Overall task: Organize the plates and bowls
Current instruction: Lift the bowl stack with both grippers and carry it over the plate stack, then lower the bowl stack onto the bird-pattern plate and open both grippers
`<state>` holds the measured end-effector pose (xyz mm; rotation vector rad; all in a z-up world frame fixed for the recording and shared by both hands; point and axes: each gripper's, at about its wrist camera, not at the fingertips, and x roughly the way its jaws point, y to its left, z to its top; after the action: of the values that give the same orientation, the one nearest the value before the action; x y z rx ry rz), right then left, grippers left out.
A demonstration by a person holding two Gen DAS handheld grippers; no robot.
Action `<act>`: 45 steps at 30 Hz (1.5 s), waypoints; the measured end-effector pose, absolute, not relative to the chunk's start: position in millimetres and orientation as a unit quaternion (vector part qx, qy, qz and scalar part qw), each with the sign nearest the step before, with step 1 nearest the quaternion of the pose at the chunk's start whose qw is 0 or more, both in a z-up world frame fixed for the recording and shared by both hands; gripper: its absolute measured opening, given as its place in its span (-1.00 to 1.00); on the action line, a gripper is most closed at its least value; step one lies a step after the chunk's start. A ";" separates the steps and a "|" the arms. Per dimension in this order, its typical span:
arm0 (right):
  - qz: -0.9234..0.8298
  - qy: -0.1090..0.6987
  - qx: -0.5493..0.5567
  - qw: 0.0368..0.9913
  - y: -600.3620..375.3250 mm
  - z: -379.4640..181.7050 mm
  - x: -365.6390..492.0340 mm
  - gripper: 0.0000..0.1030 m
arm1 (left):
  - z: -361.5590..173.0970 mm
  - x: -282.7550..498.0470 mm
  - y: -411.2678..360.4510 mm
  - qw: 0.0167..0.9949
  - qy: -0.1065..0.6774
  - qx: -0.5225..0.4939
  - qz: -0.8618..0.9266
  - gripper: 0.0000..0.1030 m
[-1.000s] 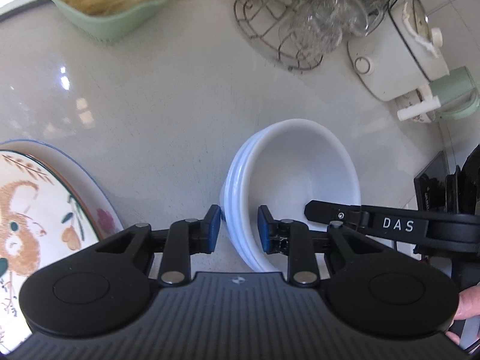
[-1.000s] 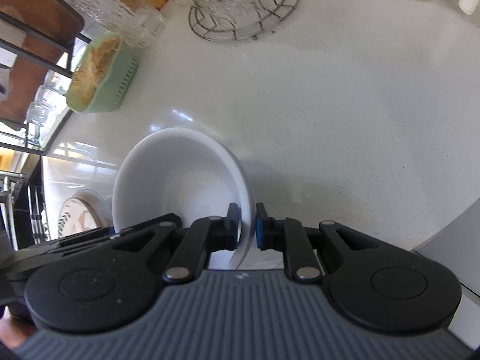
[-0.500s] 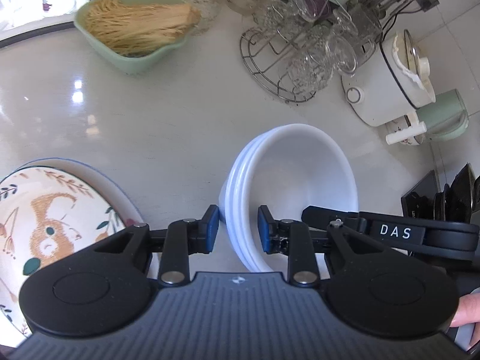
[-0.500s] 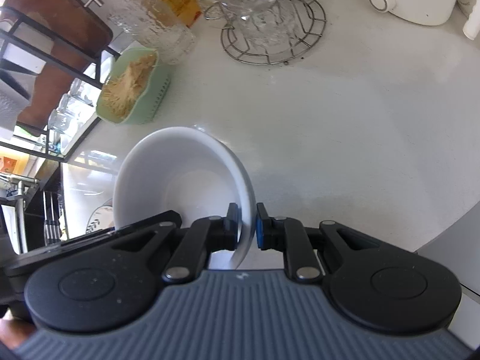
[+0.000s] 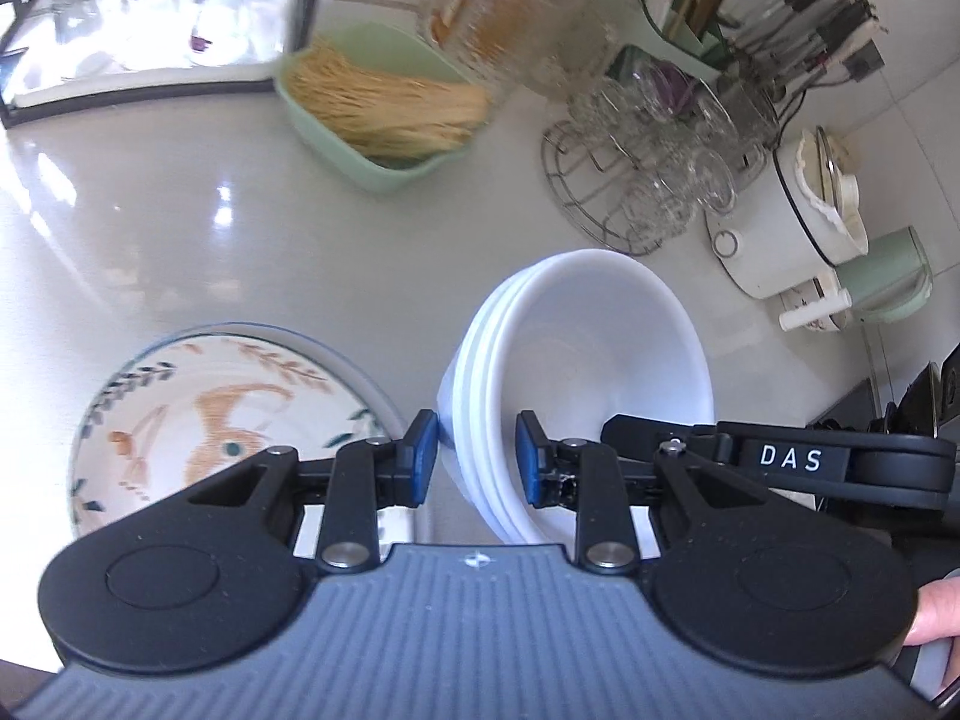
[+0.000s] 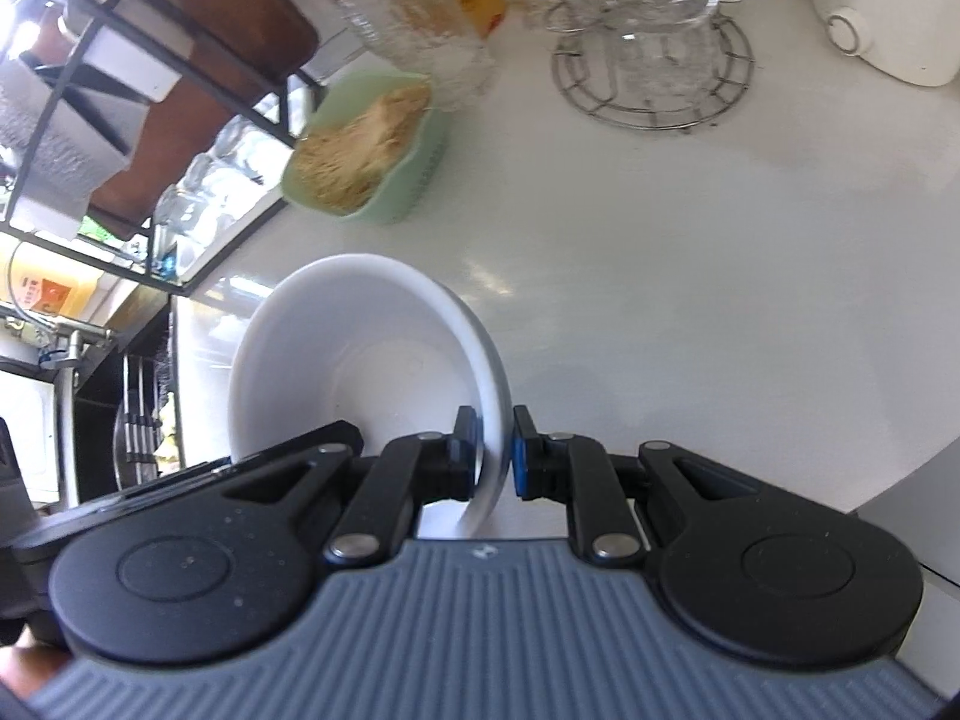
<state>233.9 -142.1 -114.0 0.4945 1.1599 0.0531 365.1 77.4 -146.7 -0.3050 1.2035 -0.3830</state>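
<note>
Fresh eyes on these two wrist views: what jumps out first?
The stack of white bowls dominates both views, pinched at opposite rims by the left gripper and the right gripper, jaws shut on it. Left of the stack in the left view lies a painted plate on the pale counter. Behind, a green dish of noodles and a wire rack of glasses crowd the back edge.

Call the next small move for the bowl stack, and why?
Probably keep carrying level toward a clear spot. Both grippers, left and right, clamp opposite rims of the stacked white bowls, which look lifted off the counter. The patterned plate lies close beside them, so steer clear.
</note>
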 end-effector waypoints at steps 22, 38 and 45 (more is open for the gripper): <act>0.057 0.580 0.176 0.793 -28.9 -134.8 248.0 -0.68 | -174.3 353.3 195.2 0.793 0.563 -0.198 -0.124 -0.39; 0.025 0.609 0.163 0.775 -1.0 -177.7 241.9 -0.67 | -219.5 361.0 208.8 0.761 0.616 -0.146 -0.145 -0.39; 0.036 0.608 0.167 0.776 -0.9 -178.6 239.4 -0.67 | -216.0 366.6 210.9 0.763 0.617 -0.124 -0.147 -0.37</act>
<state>239.4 -0.9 -178.6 0.3625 1.3150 0.0779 366.6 210.9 -216.0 -0.2690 1.3422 -0.3190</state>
